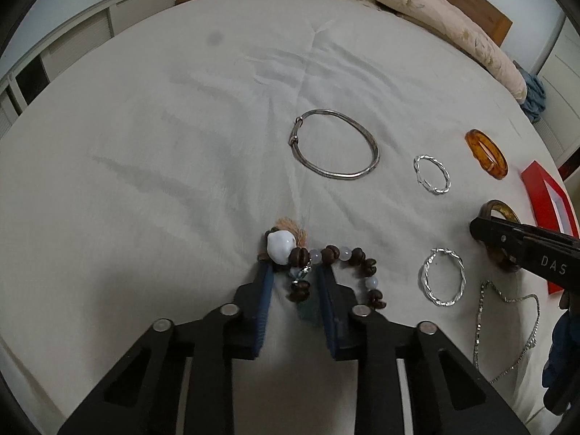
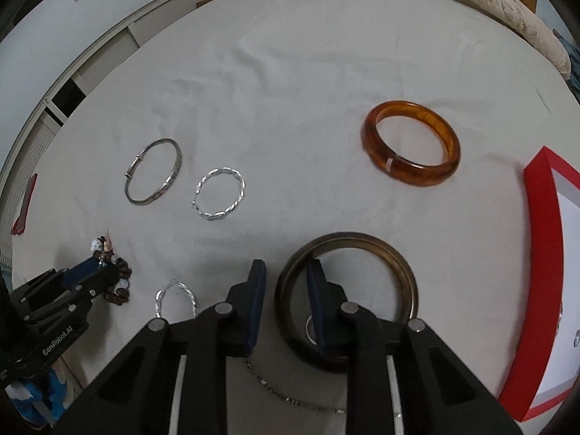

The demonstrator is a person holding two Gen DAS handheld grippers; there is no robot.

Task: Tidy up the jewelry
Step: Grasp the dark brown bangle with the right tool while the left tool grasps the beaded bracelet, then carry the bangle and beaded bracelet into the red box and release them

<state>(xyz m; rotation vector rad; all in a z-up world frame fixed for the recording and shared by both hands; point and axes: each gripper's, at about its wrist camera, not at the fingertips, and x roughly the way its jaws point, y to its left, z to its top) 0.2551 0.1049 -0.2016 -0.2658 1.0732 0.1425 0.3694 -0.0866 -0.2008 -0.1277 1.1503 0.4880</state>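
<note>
Jewelry lies on a white bedsheet. My left gripper (image 1: 295, 272) is open, its fingers straddling one side of a brown-bead bracelet (image 1: 357, 257) with a white shell charm (image 1: 279, 245). My right gripper (image 2: 286, 272) is open, one finger outside and one inside the rim of a dark brown bangle (image 2: 395, 257). An amber bangle (image 2: 409, 177), a plain silver bangle (image 2: 173, 177), two twisted silver hoops (image 2: 237, 199) (image 2: 159, 301) and a silver chain (image 2: 290, 400) lie around. A red jewelry box (image 2: 536, 253) is at the right.
A folded floral quilt (image 1: 435, 11) lies along the bed's far edge. White cabinets (image 2: 72, 83) stand beyond the left side. A small red object (image 2: 23, 206) lies at the bed's left edge.
</note>
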